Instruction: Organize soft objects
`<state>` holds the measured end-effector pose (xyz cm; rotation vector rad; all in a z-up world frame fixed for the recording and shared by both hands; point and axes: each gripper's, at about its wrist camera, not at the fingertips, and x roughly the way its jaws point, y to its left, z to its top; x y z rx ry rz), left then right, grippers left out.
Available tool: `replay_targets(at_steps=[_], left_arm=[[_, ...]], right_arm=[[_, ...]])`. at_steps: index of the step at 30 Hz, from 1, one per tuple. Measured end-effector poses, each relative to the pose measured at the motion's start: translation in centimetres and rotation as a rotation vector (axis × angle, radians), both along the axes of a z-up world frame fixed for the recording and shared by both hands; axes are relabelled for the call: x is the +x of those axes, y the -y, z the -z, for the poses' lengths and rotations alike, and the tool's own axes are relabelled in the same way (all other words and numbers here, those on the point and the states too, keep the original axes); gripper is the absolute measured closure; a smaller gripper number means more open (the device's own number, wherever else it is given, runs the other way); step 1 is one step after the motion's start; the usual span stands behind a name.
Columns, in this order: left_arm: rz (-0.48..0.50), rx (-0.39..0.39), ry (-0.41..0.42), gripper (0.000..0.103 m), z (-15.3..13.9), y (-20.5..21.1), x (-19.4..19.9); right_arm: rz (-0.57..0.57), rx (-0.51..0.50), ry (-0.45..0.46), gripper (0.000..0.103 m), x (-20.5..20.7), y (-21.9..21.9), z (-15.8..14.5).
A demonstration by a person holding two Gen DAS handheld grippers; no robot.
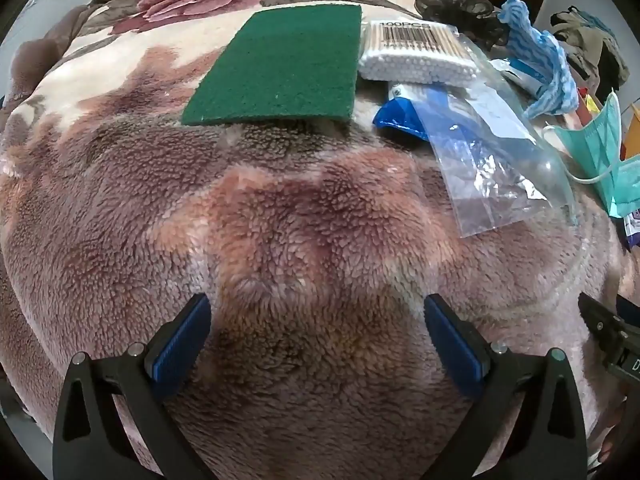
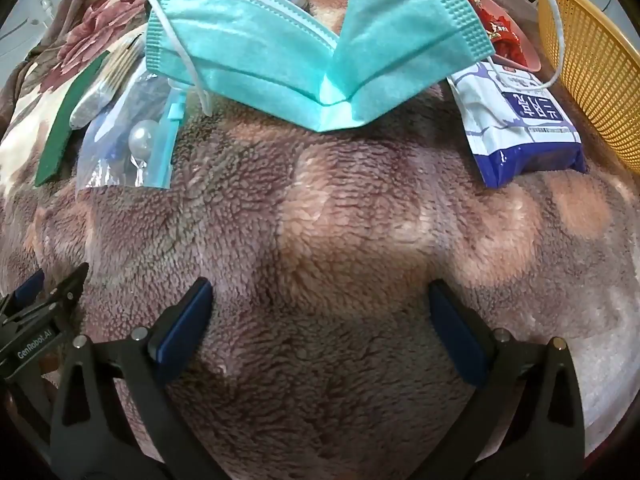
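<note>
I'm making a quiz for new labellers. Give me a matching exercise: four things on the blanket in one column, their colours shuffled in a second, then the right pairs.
Things:
1. scouring pad
2. face mask
3. basket
4. cotton swabs

Colours:
A. white
B. orange-yellow
C. dark green
D. teal

Pairs: 1-C, 2-D, 3-B, 4-A
</note>
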<state>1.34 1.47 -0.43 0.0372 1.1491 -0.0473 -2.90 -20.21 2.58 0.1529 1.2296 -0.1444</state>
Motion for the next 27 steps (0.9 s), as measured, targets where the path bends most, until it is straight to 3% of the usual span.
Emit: replay_targets(at_steps=[12, 27], left_arm=[[0.005, -0.013, 0.015, 0.000, 0.0, 0.6, -1.1], [0.008, -0.052, 0.002, 0.000, -0.3, -2.0, 0.0]], right_arm=[[-0.004, -0.005, 0.009, 0.000, 0.2, -0.1, 0.0], [-0.006, -0.011, 0.022, 0.000, -0.1, -0.5, 0.3]])
